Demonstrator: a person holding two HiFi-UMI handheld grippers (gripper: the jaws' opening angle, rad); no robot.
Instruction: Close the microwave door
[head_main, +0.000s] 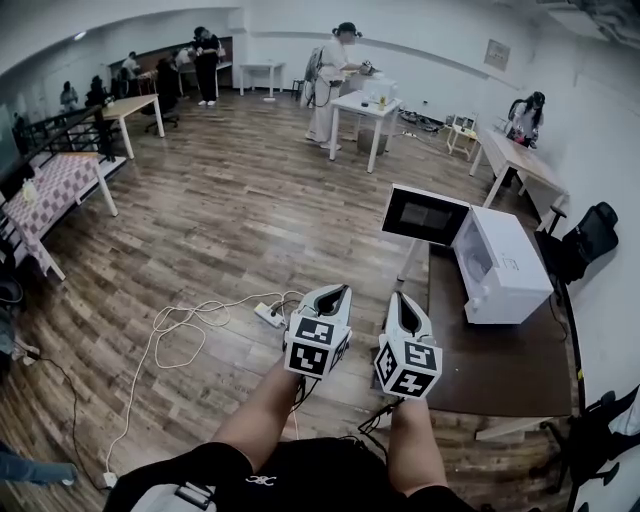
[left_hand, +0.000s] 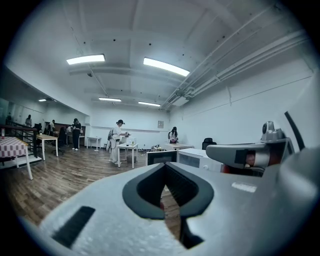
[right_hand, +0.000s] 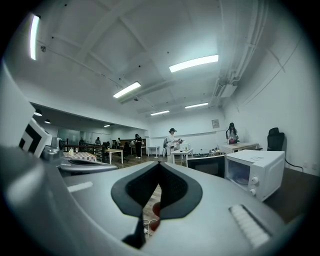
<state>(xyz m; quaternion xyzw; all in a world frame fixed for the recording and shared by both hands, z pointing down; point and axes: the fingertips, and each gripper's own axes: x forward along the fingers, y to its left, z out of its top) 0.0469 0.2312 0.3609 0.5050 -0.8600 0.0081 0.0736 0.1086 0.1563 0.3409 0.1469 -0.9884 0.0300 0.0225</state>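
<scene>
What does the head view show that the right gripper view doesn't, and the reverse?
Head view only: the person's forearms and the marker cube on the right gripper.
Right gripper view only: the ceiling lights and two knobs on the microwave.
Both: that white microwave on its dark table, door open, and a person standing at a white table beyond.

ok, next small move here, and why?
Probably carry the right gripper forward toward the microwave door: it stands swung open off the microwave, and that gripper, jaws shut, hangs short of it, nearer than the left gripper.
</scene>
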